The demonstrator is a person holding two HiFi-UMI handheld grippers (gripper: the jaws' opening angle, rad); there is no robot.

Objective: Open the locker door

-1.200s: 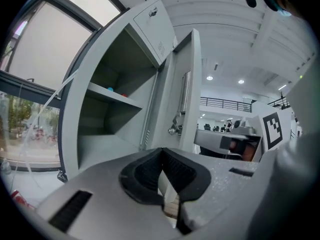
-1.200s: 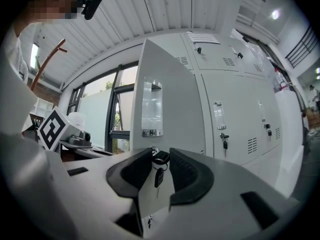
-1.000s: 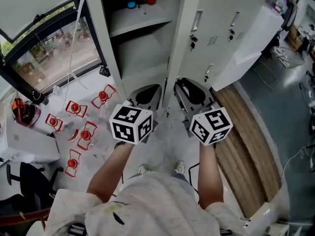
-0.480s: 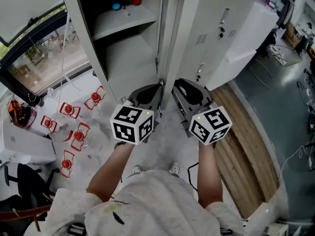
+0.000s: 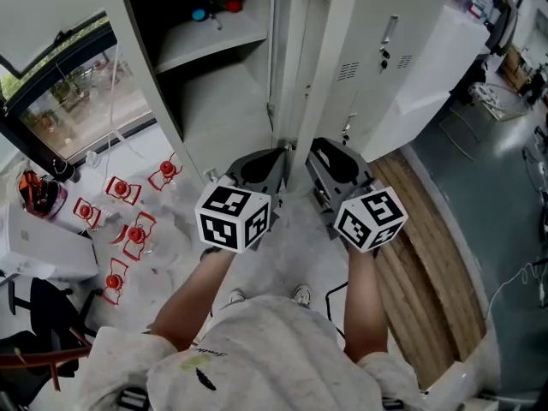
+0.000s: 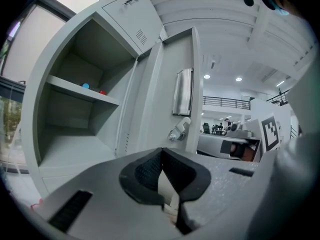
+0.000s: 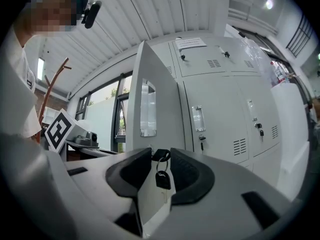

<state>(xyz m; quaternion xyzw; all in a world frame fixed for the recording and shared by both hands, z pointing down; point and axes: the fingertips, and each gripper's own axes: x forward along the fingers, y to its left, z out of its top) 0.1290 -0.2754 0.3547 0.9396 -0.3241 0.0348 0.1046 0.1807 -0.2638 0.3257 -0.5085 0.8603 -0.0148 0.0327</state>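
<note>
The grey locker door stands swung out, edge-on to me, and the compartment behind it is open. My right gripper is at the door's outer face. In the right gripper view the door's edge runs between the jaws of the right gripper. A black key hangs from the lock there. These jaws are opening and a gap shows beside the door. My left gripper sits on the inner side, and in its own view the left gripper has its tips touching. The inner latch is just ahead.
A blue thing and a red thing lie on the locker's shelf. Closed lockers stand to the right. Red-and-white objects litter the floor at left. Wooden planks lie at right. A window is at far left.
The locker has shifted in the head view and more of the door's inner side shows. Both grippers stay low at the door's edge.
</note>
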